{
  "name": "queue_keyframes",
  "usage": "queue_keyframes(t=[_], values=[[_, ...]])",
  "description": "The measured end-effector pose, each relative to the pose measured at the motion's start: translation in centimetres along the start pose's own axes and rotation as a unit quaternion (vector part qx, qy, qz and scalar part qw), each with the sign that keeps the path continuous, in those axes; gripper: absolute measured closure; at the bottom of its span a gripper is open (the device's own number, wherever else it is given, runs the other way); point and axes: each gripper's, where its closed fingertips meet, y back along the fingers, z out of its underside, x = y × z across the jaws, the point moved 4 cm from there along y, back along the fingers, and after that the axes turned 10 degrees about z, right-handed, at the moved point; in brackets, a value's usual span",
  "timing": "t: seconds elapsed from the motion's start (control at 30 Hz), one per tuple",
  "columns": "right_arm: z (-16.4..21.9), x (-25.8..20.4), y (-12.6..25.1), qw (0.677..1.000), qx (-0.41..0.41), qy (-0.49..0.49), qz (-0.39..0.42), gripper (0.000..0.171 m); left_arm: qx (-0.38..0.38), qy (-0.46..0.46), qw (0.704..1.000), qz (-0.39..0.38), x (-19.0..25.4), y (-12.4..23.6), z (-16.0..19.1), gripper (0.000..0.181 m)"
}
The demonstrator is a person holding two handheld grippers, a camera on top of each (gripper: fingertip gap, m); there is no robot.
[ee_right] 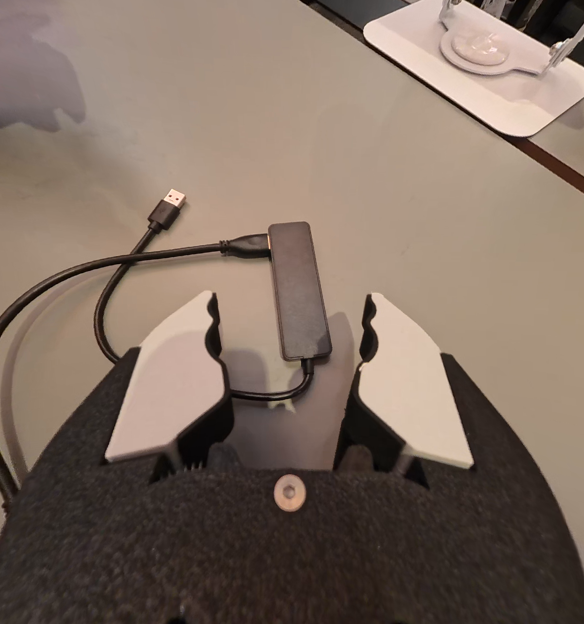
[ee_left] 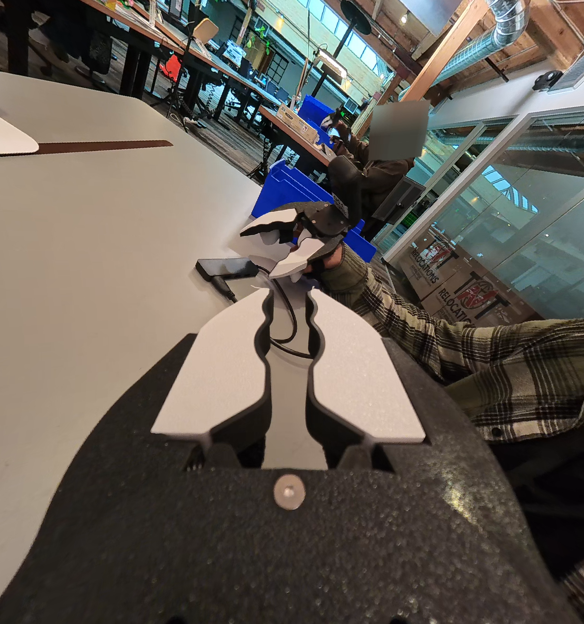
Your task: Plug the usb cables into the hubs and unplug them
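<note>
The hub (ee_right: pixel 299 292), a slim black bar, is lying flat on the grey worktop (ee_right: pixel 419 236), reaching in between the tips of the right gripper (ee_right: pixel 292 297), whose jaws are standing wide apart and holding nothing. One thick black cable's plug (ee_right: pixel 246 249) is sitting seated in a port on the hub's left side, near its far end. The hub's own thin lead is curling out of its near end and looping round to a loose USB plug (ee_right: pixel 169 211) that is resting on the worktop, just left of the hub and touching nothing.

The left gripper (ee_left: pixel 289 297) is hovering low over the worktop, well back from the hub, its jaws parted by a narrow gap and gripping nothing; a stretch of black cable is showing through that gap.

With the cable seated, the unplugging step appears to be the one in hand. The next move probably calls for the right jaws to be closing across the hub's width to pin it, while the left gripper is coming in to pinch the seated plug by its moulded body and draw it straight out along the port's line, not by the cord.
</note>
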Motion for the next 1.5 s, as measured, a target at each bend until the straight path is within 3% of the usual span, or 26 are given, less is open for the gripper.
queue_keyframes(t=[1.5], values=[[0.82,0.06,-0.86,0.999,-0.035,0.018,-0.009,0.092,-0.003,-0.001,1.000,-0.001,0.00,-0.15,0.05,0.164]])
